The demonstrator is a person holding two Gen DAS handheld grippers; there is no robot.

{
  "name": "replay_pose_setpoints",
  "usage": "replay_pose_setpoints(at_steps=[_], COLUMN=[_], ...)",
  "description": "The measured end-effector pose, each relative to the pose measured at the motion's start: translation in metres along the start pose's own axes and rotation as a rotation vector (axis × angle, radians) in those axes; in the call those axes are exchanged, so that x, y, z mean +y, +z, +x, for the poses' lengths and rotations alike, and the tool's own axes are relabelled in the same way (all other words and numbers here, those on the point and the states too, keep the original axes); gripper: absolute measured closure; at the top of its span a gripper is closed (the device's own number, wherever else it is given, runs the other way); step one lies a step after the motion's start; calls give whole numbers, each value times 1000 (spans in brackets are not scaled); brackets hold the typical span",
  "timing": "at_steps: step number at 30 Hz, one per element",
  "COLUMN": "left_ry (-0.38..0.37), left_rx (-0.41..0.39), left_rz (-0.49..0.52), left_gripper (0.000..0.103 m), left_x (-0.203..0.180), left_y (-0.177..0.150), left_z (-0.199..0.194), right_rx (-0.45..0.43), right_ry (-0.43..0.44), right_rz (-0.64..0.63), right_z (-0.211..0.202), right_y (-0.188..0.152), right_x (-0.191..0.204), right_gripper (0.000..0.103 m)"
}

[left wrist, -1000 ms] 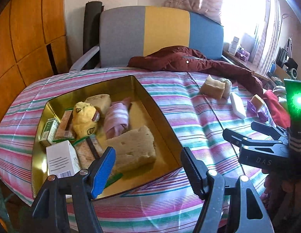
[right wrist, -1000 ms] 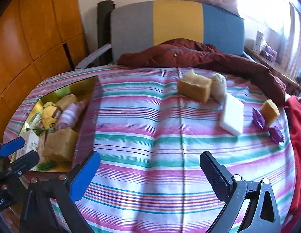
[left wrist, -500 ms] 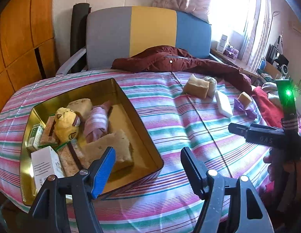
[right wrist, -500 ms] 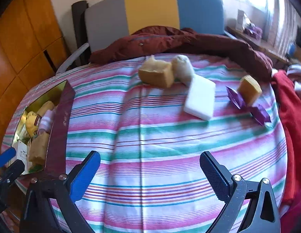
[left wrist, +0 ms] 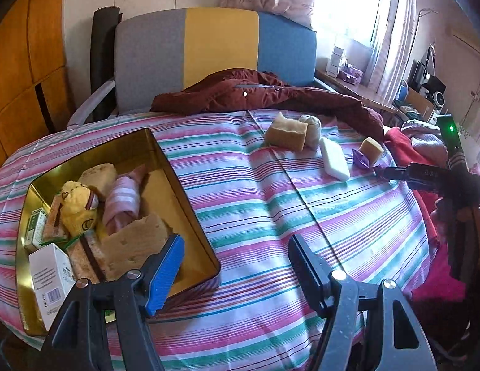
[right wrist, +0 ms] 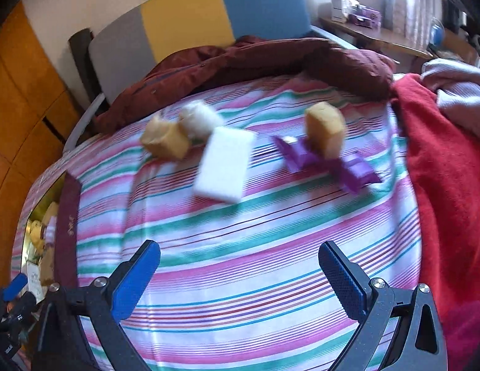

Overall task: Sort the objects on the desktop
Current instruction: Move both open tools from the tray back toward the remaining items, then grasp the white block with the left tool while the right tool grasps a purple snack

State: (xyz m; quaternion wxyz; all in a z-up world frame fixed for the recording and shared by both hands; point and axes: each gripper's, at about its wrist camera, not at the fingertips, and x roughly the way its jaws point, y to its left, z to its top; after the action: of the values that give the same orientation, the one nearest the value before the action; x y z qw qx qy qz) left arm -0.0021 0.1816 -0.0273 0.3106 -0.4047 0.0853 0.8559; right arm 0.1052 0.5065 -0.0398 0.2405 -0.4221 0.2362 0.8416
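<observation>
Sponges, boxes and plush toy fill the gold tin.

Pink, green and white stripes across the bedspread. Gold inside the tin. Yellow on the plush toy, pink and white bands on the rolled cloth. Tan sponge, white block, purple wrapper. Maroon jacket, red blanket. Grey, yellow, blue panels on the chair.
</observation>
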Motion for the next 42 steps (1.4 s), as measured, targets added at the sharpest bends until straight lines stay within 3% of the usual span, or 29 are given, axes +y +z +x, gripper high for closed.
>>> replay_pose_setpoints(at_steps=[4,11,19,23,31,33,34,35,42], left_ry=[7,-7,-30,-36,-58,-63,-69,-78,-144], left_rx=[17,55,91,112,131,130,130,130,147], left_rz=[27,70,93,103,134,140,143,146,173], left_gripper=[32,32,32,32,32,32,32,32,32], left_x=[-9,-24,-40,-46,-65,-70,-74,-78,-106], left_y=[1,1,4,7,21,26,30,35,60], left_z=[6,19,35,44,67,72,76,79,105], right_rx=[-2,44,89,93,109,110,114,116,108], right_ry=[-24,-89,-101,-92,-82,-94,-97,-99,-60], right_rz=[21,-24,-75,-71,-126,-151,-159,-164,-151], right_z=[5,28,59,73,90,92,93,94,86], right_y=[13,29,47,53,58,58,57,57,58], right_x=[-37,-74,-89,-98,-96,-93,-92,-92,-93], right_gripper=[2,23,22,16,17,22,33,36,45])
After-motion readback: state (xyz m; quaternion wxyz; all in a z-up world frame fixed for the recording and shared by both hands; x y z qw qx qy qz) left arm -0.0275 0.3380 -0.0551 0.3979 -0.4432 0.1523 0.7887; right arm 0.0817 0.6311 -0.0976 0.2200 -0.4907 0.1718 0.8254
